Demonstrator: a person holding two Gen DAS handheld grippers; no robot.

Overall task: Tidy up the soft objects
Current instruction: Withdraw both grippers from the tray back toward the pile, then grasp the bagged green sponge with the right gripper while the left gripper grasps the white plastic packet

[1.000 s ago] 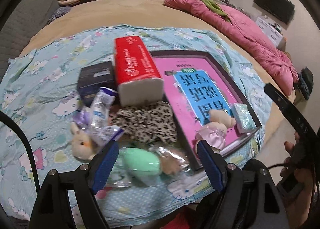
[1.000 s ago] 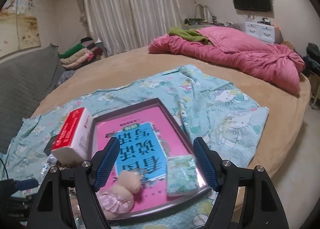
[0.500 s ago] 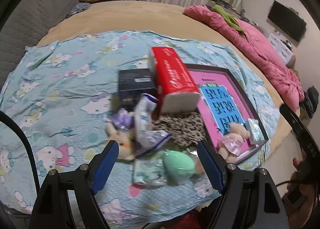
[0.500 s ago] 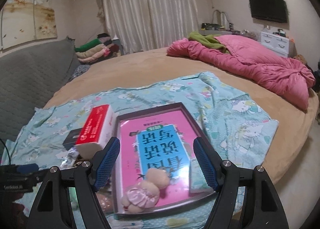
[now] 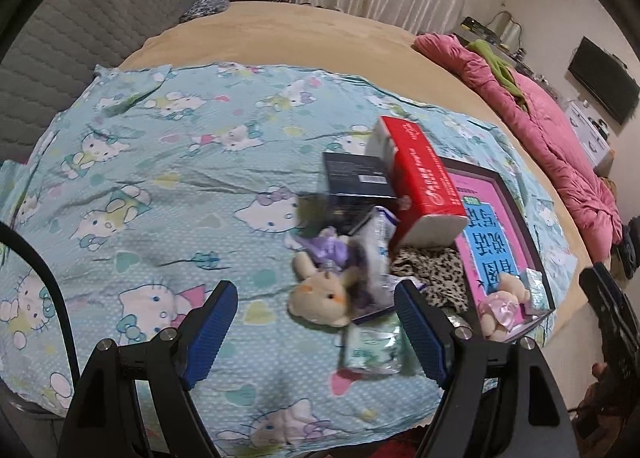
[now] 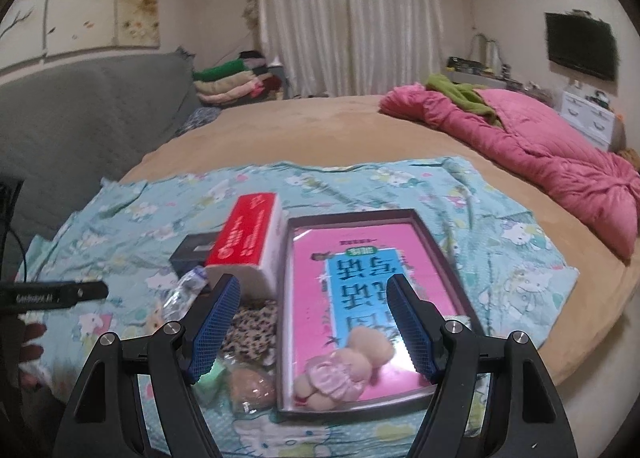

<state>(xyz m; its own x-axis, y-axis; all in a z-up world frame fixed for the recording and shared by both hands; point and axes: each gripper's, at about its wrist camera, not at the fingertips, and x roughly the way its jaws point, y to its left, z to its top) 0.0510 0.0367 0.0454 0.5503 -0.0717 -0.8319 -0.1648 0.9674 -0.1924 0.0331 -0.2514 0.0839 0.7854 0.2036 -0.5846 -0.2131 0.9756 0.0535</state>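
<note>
Left gripper: jaws wide apart, holding nothing, hovering low over the cartoon-cat sheet. Since a second ago it has swung leftward, so the cream plush rabbit with its lilac wrap now sits between the fingertips, where the green plush packet was framed before; the rabbit looks the likelier next pick. Right gripper: jaws likewise wide apart, empty, poised above the dark-rimmed tray; over the same second it has lifted slightly and stayed aimed there. Soft items: pink-skirted plush doll lying inside the tray at its near end; leopard-print cloth just left of the tray; wrapped tissue pack near the sheet's front edge. Adjacent: red tissue box leaning on a dark box, touching the tray's left rim. Clearance: broad bare sheet to the left; clutter crowds the right; the bed's near edge falls away close below both grippers.
</note>
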